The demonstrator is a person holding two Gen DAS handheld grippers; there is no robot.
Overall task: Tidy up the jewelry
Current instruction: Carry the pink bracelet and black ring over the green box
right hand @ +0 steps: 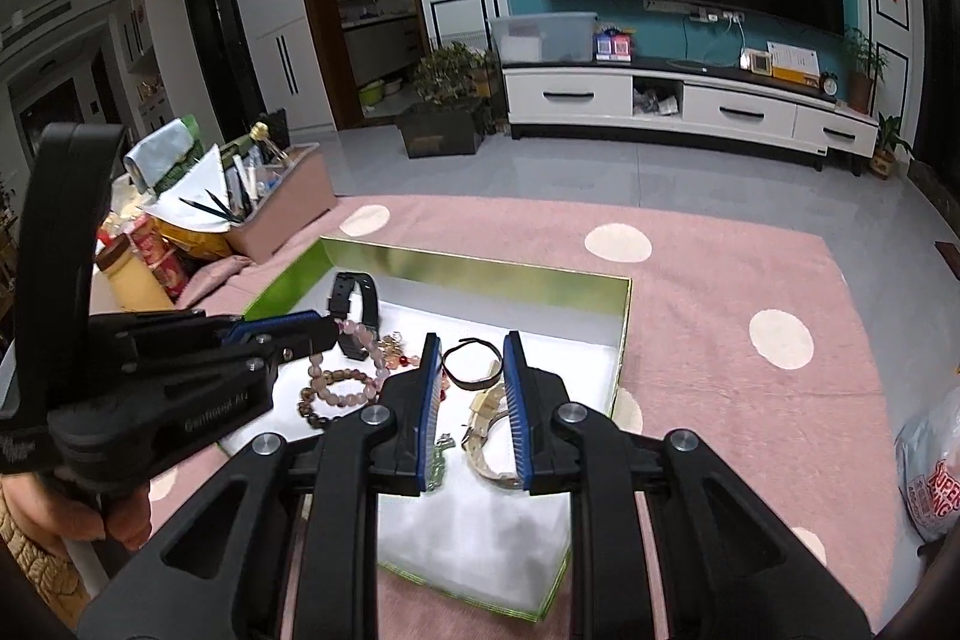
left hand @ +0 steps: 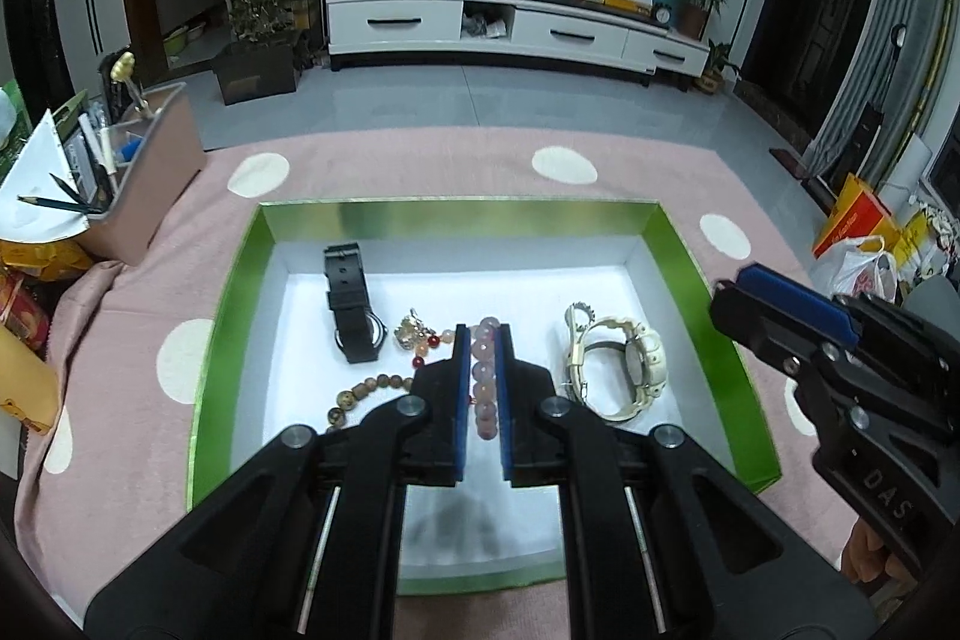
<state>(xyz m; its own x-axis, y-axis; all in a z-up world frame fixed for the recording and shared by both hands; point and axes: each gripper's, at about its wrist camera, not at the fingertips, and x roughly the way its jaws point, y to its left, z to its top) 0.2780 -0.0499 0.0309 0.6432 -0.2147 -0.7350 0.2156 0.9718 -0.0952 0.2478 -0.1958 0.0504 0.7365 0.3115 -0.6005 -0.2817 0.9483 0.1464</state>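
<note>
A shallow green-rimmed box with a white floor (left hand: 678,244) is seen lying on a pink cloth with cream dots (left hand: 420,160). Inside it, a black strap watch (left hand: 351,307) lies at the far left, a cream bracelet watch (left hand: 618,370) at the right, and a pink bead bracelet (left hand: 485,376) between them, with a brown wooden bead bracelet (left hand: 360,394) nearer on the left. The left gripper (left hand: 483,334) is held over the pink beads, its 2 jaws drawn together to a narrow gap without gripping anything. The right gripper (right hand: 468,346) is held over the cream watch, jaws slightly apart and empty; a thin dark brown band (right hand: 471,363) is visible between its tips.
</note>
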